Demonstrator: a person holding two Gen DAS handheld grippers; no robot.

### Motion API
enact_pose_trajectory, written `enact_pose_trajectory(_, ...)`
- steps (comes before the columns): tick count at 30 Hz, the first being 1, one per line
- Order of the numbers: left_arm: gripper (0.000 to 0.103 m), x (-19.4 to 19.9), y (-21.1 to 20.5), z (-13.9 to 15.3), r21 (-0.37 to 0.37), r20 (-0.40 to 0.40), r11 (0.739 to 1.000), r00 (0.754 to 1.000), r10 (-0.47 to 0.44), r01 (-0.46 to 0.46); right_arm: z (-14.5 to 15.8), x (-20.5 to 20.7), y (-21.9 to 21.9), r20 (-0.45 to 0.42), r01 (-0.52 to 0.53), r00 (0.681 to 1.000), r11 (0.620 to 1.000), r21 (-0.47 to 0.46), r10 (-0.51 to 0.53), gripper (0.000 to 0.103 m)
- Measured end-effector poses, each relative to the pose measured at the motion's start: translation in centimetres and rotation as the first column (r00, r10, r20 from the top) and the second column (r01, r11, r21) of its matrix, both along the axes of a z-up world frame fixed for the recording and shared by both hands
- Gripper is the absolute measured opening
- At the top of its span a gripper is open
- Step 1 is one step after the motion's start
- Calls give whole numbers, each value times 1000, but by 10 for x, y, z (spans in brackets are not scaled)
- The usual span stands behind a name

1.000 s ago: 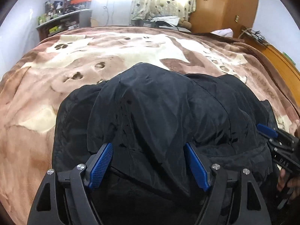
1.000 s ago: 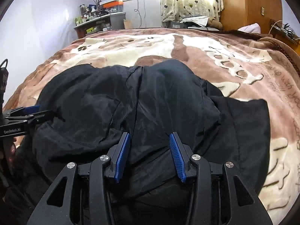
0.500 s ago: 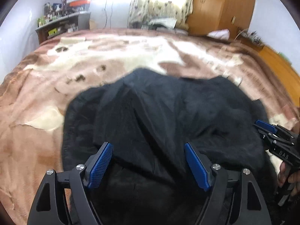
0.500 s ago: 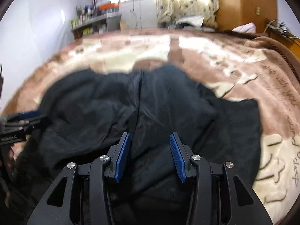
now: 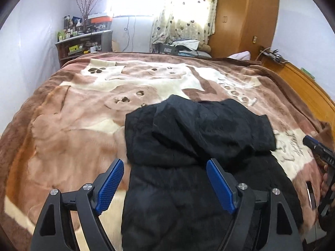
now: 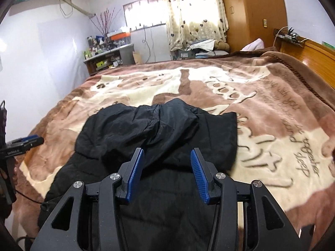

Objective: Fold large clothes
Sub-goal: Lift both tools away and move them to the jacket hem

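A black jacket (image 5: pixel 188 167) lies on the blanket (image 5: pixel 73 129) that covers the bed, its upper part folded back onto itself in a rumpled bundle. The bundle lies just ahead of both tongs, and the flatter body of the jacket runs back under them toward the near edge of the bed.

The left tongs (image 5: pixel 165 185) hang above the jacket with the jaws spread wide and nothing between them. The left pad (image 5: pixel 110 183) is over bare blanket just off the jacket's left edge; the other pad is over the black cloth. The right tongs (image 6: pixel 167 174) are also open, somewhat less wide, empty, and lie over the middle of the jacket. Each pair of tongs shows at the side of the other's view, well apart: the right tongs (image 5: pixel 318 148) at the far right, the left tongs (image 6: pixel 23 144) at the far left.

Ahead of the tongs, beyond the jacket's far edge, the blanket stretches bare to the foot of the bed. Bare blanket also lies to the left of the left tongs and to the right of the right tongs, where brown lettering is printed.

Past the bed, a shelf (image 6: pixel 108 56) ahead and to the left holds bottles and small boxes. A heap of cloth (image 6: pixel 203 45) sits below the curtain (image 6: pixel 194 8), and a wooden wardrobe (image 5: pixel 242 14) stands ahead to the right. A wooden rail (image 5: pixel 301 83) borders the bed on the right.
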State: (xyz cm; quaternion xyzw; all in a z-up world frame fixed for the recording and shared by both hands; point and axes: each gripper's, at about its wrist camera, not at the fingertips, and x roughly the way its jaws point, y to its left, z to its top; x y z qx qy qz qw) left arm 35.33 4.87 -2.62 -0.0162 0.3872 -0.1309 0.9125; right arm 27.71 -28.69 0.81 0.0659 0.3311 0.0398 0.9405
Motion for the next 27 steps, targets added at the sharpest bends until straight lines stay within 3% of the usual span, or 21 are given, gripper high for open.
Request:
enact_pose_trajectory(6,81,-64,24,26,7,36,1000,999,-4,3,36,-72,-8,65,1,998,1000,-7,0,48)
enact_pose_trajectory(12,82,-123,35,36,80,50,996,999,22,-25,49,-121,-12,78,10,997,1000,-10,-9,49)
enact_pose_trajectory(16,90,-157,35,26,108,29,992,998,57,-60,38,-145,-10,41,30,999,999,-25,-29,50)
enact_pose_trajectory(22,90,-192,29,-2,174,9,981,997,81,-82,10,-172,-14,-26,48,998,998,-43,-49,53)
enact_pose_trajectory(24,90,-199,28,-14,179,-1,981,997,76,-75,0,-181,-18,-45,62,997,997,-48,-64,61)
enact_pose_trajectory(27,90,-202,28,-36,196,-33,977,995,91,-83,-24,-188,-23,-93,94,990,992,-84,-101,65)
